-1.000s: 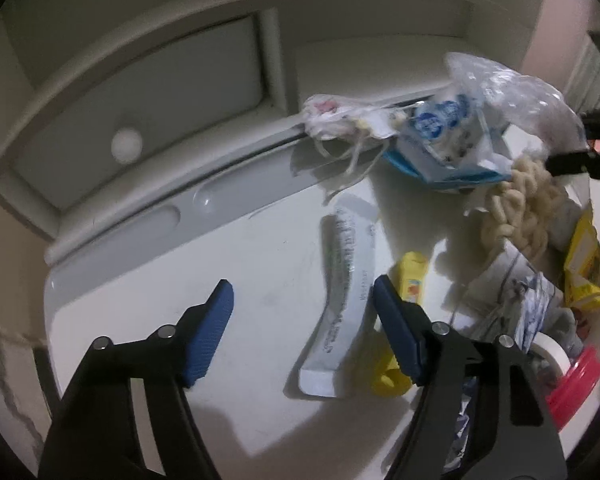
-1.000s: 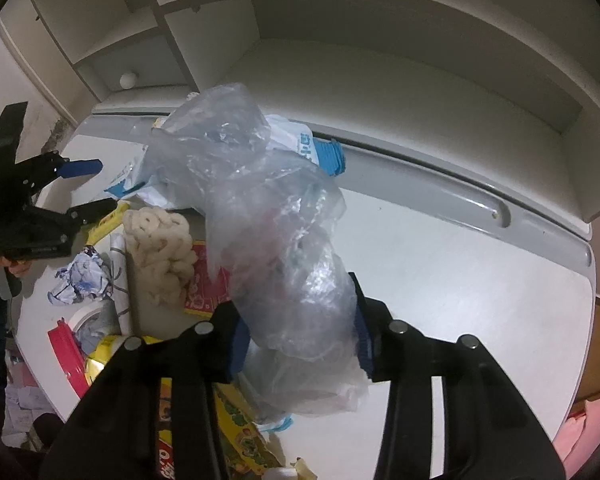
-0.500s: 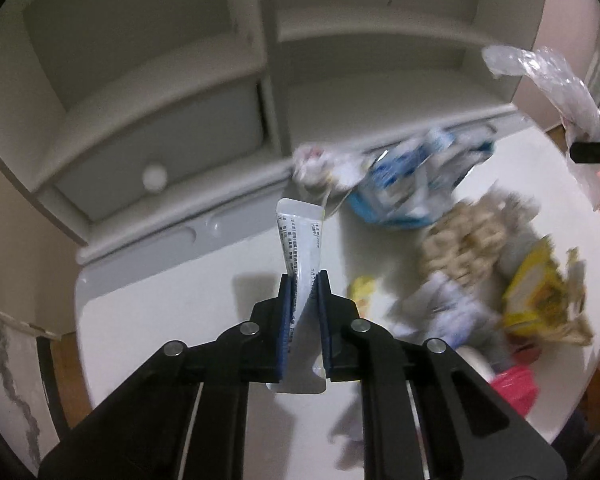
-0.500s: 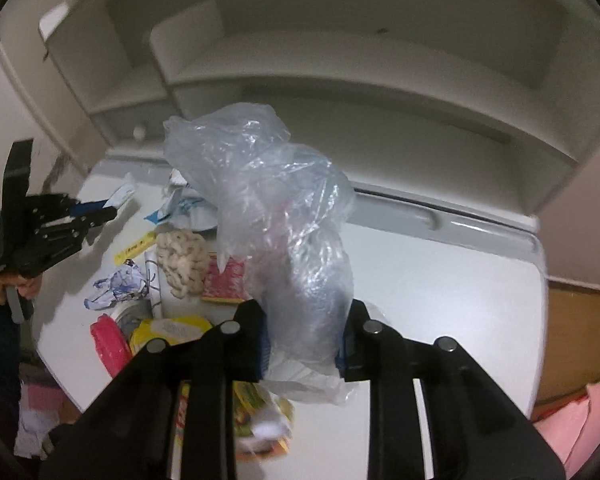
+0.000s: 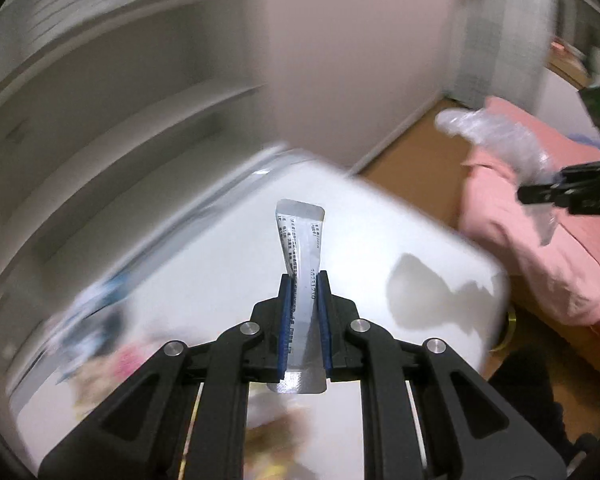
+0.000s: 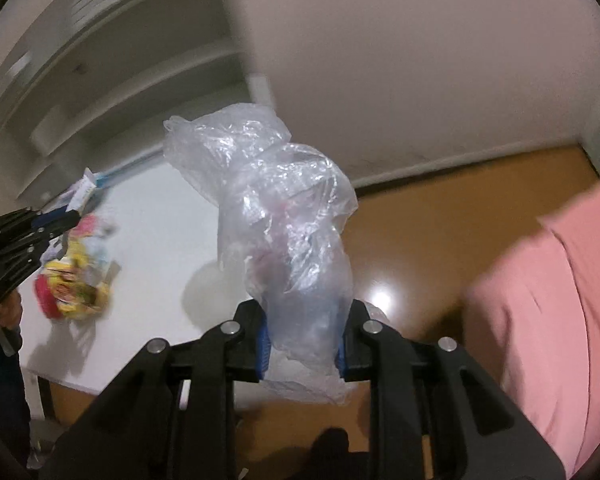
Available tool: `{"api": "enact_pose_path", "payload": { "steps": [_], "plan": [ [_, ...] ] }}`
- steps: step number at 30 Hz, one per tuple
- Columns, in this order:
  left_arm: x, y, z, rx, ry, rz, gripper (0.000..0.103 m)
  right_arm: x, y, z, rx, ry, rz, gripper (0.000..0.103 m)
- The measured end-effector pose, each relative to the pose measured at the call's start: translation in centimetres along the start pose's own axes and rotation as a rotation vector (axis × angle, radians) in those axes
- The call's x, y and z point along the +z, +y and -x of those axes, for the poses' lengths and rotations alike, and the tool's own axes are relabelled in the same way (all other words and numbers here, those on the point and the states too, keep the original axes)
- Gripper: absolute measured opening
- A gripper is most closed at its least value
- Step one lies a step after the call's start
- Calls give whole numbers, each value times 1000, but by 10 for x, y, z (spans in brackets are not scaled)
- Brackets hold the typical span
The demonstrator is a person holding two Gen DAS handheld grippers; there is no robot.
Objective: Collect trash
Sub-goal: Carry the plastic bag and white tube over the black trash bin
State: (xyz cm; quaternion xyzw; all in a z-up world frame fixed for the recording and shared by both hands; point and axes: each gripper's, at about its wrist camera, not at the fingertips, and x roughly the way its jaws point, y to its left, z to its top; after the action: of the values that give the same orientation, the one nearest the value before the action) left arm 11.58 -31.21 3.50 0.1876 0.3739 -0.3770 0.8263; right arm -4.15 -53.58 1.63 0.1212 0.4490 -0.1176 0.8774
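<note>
My left gripper (image 5: 303,312) is shut on a long silver-white wrapper (image 5: 300,240) that sticks up between its blue pads, held above the white table (image 5: 220,264). My right gripper (image 6: 302,336) is shut on a crumpled clear plastic bag (image 6: 276,208), held above the table's right edge and the floor. In the left wrist view the right gripper (image 5: 556,190) with the bag (image 5: 496,136) shows at the far right. In the right wrist view the left gripper (image 6: 66,216) with the wrapper (image 6: 85,190) shows at the far left.
A blurred pile of trash, yellow and red wrappers (image 6: 72,284), lies on the table's left part. White shelves (image 6: 100,80) stand behind the table. A brown floor (image 6: 440,216) and pink cloth (image 6: 560,320) lie to the right of the table edge.
Both grippers have swung to the right, away from the trash pile, toward the table's right edge and the floor. The left gripper, open a second ago, closed on the wrapper and lifted it.
</note>
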Motion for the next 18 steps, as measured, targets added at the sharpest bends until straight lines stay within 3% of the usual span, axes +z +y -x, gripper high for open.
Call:
{"api": "enact_pose_path", "payload": {
  "steps": [5,11,15,18],
  "plan": [
    [27,-145,-34,-167,-19,-168,12,-74,-108,26,-88,4,-181,24],
    [16,-299,-89,-345,31,-336,12,-176,-204,25,-172,34,-382,24],
    [-12,-358,-146,-406,90,-393,12,-229,-252,0,-188,65,-487,24],
    [-41,-392,-201,-425,159,-407,12,-260,-273,-43,-205,106,-562,24]
  ]
}}
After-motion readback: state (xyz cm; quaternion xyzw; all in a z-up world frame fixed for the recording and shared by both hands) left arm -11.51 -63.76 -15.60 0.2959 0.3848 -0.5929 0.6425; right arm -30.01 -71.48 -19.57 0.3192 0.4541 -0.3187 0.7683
